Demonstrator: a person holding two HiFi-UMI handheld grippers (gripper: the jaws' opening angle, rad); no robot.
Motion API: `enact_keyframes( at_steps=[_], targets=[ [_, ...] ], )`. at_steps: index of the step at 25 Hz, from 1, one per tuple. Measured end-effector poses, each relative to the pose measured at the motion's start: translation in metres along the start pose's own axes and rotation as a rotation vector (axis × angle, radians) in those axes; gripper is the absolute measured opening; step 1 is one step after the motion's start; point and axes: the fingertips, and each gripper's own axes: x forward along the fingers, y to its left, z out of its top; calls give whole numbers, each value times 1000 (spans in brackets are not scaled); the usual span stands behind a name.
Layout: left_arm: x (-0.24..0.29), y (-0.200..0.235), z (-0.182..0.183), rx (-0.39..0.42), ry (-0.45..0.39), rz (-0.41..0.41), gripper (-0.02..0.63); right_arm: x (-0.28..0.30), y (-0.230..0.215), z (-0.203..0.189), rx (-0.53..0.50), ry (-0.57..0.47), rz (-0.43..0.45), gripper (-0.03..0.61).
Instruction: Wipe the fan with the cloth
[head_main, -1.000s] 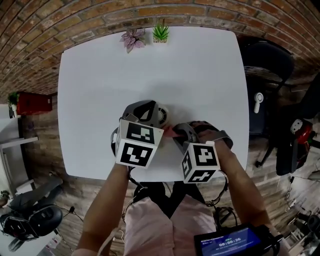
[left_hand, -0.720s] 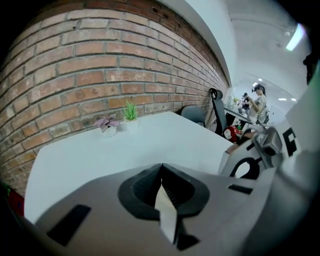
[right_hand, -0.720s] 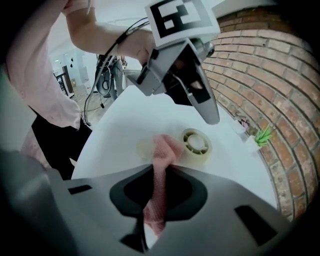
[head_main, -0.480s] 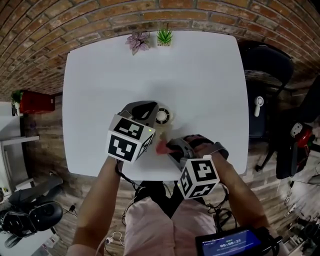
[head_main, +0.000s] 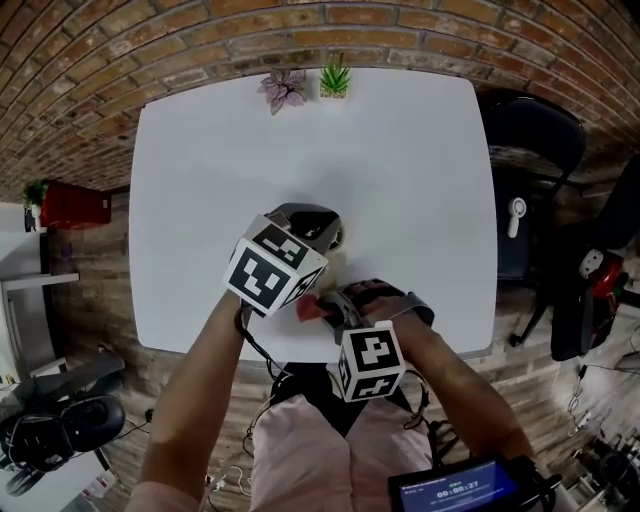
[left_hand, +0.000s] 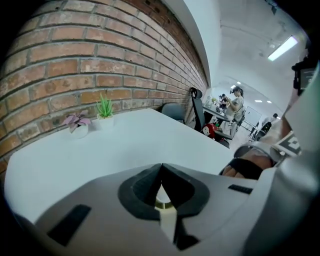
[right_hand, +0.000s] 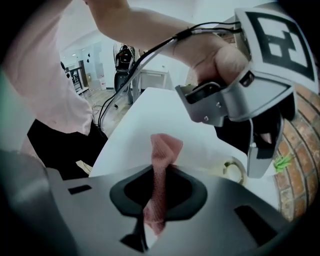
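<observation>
Pink cloth (right_hand: 165, 145) in right gripper (right_hand: 158, 199)

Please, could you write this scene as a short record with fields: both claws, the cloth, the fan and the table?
left claw: shut, tips at the fan; a real grip cannot be told
right claw: shut on the cloth
cloth: pink, sticks out past the claw, apart from the fan
fan: small, white with a gold ring, on the table
table: white; two potted plants at the far edge
</observation>
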Motion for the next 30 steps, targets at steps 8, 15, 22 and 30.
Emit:
enact_keyframes(
  at_steps=[8,15,22,30],
  targets=[
    [-1,4,-17,-37,38,22,12,-11,-17,-52,87,101,-42,40],
    [-2,7,-21,-95,54,36,12,-29,-54,-79,271,119,-149,40],
    [-3,7,-21,-130,47,25,12,-14,-55,-40,484,61,-163,40],
    [-2,6,-21,-109,54,7,12,-3,-58,-37,978,-20,-60,40]
  ],
)
